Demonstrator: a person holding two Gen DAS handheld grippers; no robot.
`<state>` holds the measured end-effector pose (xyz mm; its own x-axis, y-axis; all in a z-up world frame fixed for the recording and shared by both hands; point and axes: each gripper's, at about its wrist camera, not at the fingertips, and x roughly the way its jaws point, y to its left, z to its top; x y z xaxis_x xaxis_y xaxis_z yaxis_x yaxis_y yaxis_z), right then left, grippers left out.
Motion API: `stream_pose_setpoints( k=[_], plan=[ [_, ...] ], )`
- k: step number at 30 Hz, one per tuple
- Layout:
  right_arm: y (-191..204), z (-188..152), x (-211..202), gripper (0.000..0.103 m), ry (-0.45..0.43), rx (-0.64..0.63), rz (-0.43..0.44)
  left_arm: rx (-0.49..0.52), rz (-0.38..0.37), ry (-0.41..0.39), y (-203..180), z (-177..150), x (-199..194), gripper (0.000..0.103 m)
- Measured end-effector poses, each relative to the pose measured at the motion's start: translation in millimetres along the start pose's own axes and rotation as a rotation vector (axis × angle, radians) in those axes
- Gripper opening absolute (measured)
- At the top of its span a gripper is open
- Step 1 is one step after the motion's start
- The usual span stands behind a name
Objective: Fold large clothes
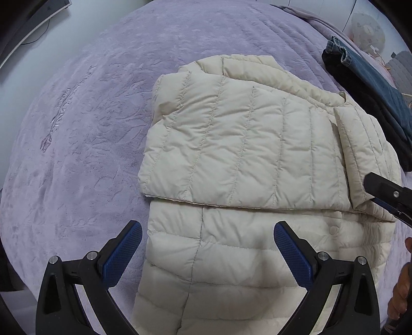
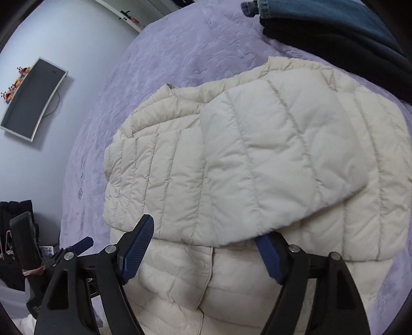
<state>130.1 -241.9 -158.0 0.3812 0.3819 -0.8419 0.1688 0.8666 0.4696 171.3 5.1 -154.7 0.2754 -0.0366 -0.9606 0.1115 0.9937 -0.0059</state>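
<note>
The jacket lies on the bed, both sleeves already folded across its chest; the lower half looks still unfolded toward the hem. Left gripper and right gripper hover over it, jaws wide, holding nothing.

The jacket lies on the bed, ahead of and beneath both claws, its sleeves folded across its body. Beyond it, to the right, lie jeans.

Cream jacket hem cut off below; jeans cropped by top edge.
</note>
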Motion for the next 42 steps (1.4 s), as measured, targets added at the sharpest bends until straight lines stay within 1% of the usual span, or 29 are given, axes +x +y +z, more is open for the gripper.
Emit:
stream_pose_setpoints(
  k=[3, 6, 7, 8, 9, 11, 12, 15, 17, 19, 21, 22, 23, 25, 26, 27, 31, 33, 36, 38, 39, 40, 41, 42],
  plan=[
    [-17, -3, -24, 0.08, -0.058, 0.101, -0.018, -0.009, -0.019, -0.005, -1, 3, 3, 0.102],
    [-51, -5, -40, 0.079, -0.122, 0.269, 0.021, -0.018, -0.029, -0.008, 2, 7, 5, 0.102],
    [-61, -3, -41, 0.076, -0.138, 0.323, 0.038, -0.021, -0.03, -0.01, 3, 7, 5, 0.102],
    [-69, 0, -40, 0.06, -0.146, 0.369, 0.058, -0.025, -0.03, -0.012, 5, 8, 5, 0.102],
    [-74, 3, -37, 0.04, -0.149, 0.402, 0.077, -0.029, -0.028, -0.014, 7, 8, 4, 0.102],
    [-75, 14, -30, 0.024, -0.148, 0.405, 0.091, -0.037, -0.025, -0.014, 13, 7, 4, 0.102],
    [-69, 20, -28, 0.021, -0.152, 0.377, 0.092, -0.042, -0.021, -0.013, 16, 7, 4, 0.102],
    [-35, 37, -24, 0.019, -0.161, 0.236, 0.092, -0.058, -0.011, -0.015, 27, 5, 3, 0.102],
    [-5, 44, -18, 0.019, -0.146, 0.127, 0.09, -0.074, -0.005, -0.015, 35, 3, 4, 0.102],
    [25, 44, -11, 0.019, -0.123, 0.003, 0.07, -0.091, 0.001, -0.01, 42, 2, 5, 0.102],
    [50, 41, 1, 0.019, -0.072, -0.097, 0.061, -0.105, 0.004, -0.004, 48, 1, 6, 0.102],
    [60, 37, 9, 0.019, -0.032, -0.139, 0.054, -0.109, 0.007, -0.003, 50, 0, 6, 0.102],
    [71, 33, 19, 0.02, 0.015, -0.185, 0.027, -0.113, 0.011, -0.004, 52, -1, 7, 0.102],
    [86, 23, 39, 0.034, 0.094, -0.27, -0.052, -0.126, 0.012, -0.002, 56, -1, 7, 0.102],
    [90, 18, 44, 0.051, 0.107, -0.292, -0.07, -0.132, 0.011, 0.0, 58, -1, 7, 0.102],
    [92, 15, 46, 0.064, 0.114, -0.299, -0.07, -0.136, 0.01, 0.0, 59, 0, 6, 0.102],
    [85, 8, 33, 0.065, 0.118, -0.262, -0.024, -0.124, 0.009, -0.013, 59, 5, 1, 0.102],
    [75, 6, 22, 0.065, 0.105, -0.237, -0.023, -0.114, 0.0, -0.019, 57, 10, -1, 0.102],
    [47, 3, -3, 0.065, 0.062, -0.185, -0.066, -0.093, -0.019, -0.032, 47, 24, -2, 0.102],
    [25, 6, -21, 0.064, 0.014, -0.133, -0.11, -0.075, -0.027, -0.052, 36, 37, -2, 0.102],
    [12, 9, -30, 0.06, -0.014, -0.103, -0.125, -0.066, -0.03, -0.062, 30, 46, -2, 0.102],
    [0, 12, -38, 0.052, -0.037, -0.072, -0.137, -0.058, -0.034, -0.074, 23, 54, -1, 0.102],
    [-14, 17, -43, 0.035, -0.05, -0.035, -0.155, -0.05, -0.038, -0.084, 16, 63, 1, 0.102],
    [-28, 22, -47, 0.033, -0.061, 0.009, -0.176, -0.042, -0.039, -0.091, 9, 70, 3, 0.102]
  ],
)
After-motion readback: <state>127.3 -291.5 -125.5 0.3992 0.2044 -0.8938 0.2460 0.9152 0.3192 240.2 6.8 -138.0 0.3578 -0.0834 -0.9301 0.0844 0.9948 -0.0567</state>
